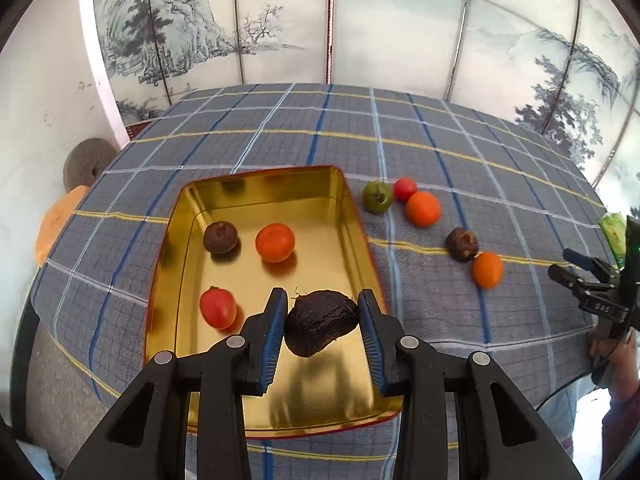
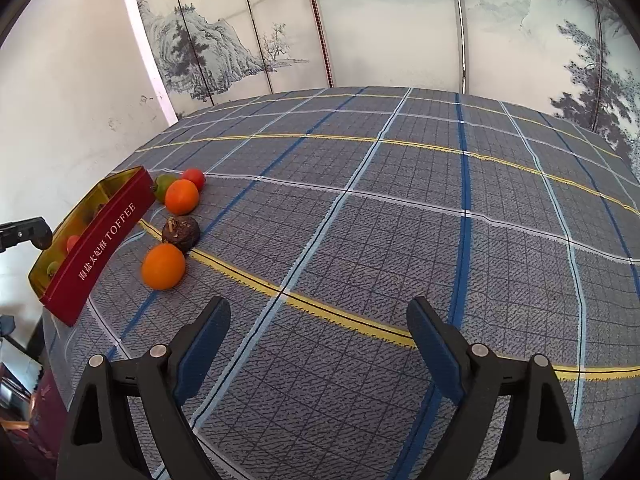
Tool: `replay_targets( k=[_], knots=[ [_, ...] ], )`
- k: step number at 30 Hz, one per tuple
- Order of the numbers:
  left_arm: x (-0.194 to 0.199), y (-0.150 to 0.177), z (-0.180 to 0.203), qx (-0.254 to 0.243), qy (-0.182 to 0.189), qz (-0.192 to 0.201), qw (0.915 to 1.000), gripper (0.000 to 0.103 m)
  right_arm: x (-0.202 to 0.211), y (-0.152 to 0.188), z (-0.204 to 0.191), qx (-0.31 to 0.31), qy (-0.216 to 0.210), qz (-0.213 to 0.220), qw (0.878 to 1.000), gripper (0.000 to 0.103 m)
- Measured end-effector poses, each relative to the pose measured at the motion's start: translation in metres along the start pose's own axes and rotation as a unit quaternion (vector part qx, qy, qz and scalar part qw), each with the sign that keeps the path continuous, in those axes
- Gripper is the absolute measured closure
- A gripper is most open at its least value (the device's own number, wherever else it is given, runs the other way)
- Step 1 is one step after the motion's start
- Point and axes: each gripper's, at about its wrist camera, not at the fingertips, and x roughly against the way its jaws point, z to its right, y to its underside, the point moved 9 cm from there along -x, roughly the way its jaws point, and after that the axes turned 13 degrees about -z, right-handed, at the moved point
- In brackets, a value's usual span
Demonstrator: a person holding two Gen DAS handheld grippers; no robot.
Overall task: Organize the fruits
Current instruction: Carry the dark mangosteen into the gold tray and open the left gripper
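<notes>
Tin tray (image 1: 362, 236): polished gold metal inside, mirror-glossy, reflecting the fruit; outer wall matt red with printed lettering. Tabletop (image 2: 400, 240) covered in woven plaid cloth, coarse-textured and matt; the dark fruit (image 1: 322, 328) between the left gripper (image 1: 323, 320) fingers (image 1: 276, 320) has a wrinkled, dull, leathery skin, while the oranges (image 2: 164, 266) and red fruits (image 1: 218, 307) look smooth with a soft sheen. Gripper bodies are matt black plastic with silvery metal pins, the finger pads blue and finely ribbed, rubbery-looking; the screen panels (image 2: 380, 28) behind appear smooth and faintly satin.
</notes>
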Motion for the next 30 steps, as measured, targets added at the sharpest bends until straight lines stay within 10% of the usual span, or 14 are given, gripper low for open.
replay_targets(
  k=[30],
  knots=[
    [-0.044,-0.004,-0.026,0.02,-0.016,-0.048,0.9985,0.065,0.0,0.001,-0.003,0.005,0.003,-0.004,1.0,0.008]
  ],
)
